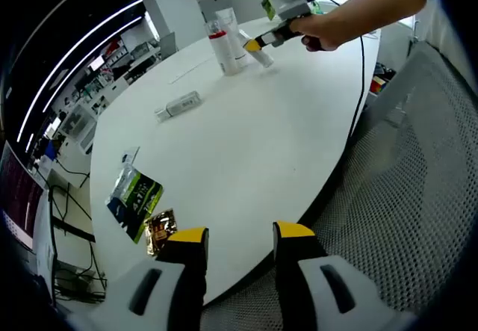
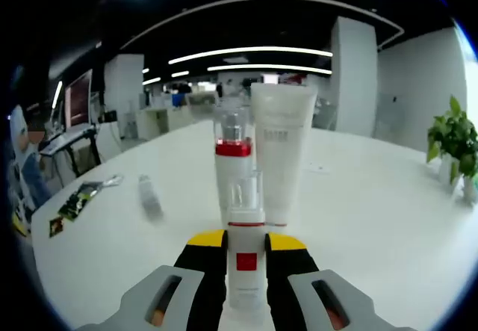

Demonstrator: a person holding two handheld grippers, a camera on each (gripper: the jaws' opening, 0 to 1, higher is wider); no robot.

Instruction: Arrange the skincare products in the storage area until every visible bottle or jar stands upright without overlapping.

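Note:
My right gripper (image 2: 246, 240) is shut on a small white bottle (image 2: 245, 270) with a red square label and a clear cap, held upright just over the white table (image 2: 373, 219). Right behind it stand a taller bottle with a red band (image 2: 233, 163) and a white tube (image 2: 281, 144). A fourth white bottle (image 2: 149, 196) lies on its side to the left. In the left gripper view, the right gripper (image 1: 258, 47) holds the small bottle (image 1: 264, 57) beside the red-band bottle (image 1: 222, 47) and the tube (image 1: 232, 26); the lying bottle (image 1: 178, 105) is mid-table. My left gripper (image 1: 239, 240) is open over the table's near edge.
A green sachet (image 1: 134, 195) and a small brown packet (image 1: 159, 230) lie near the table's edge, also seen as the sachet (image 2: 78, 195) at far left. A potted plant (image 2: 455, 148) stands at the right. A mesh chair (image 1: 403, 196) is beside the table. Desks with monitors sit beyond.

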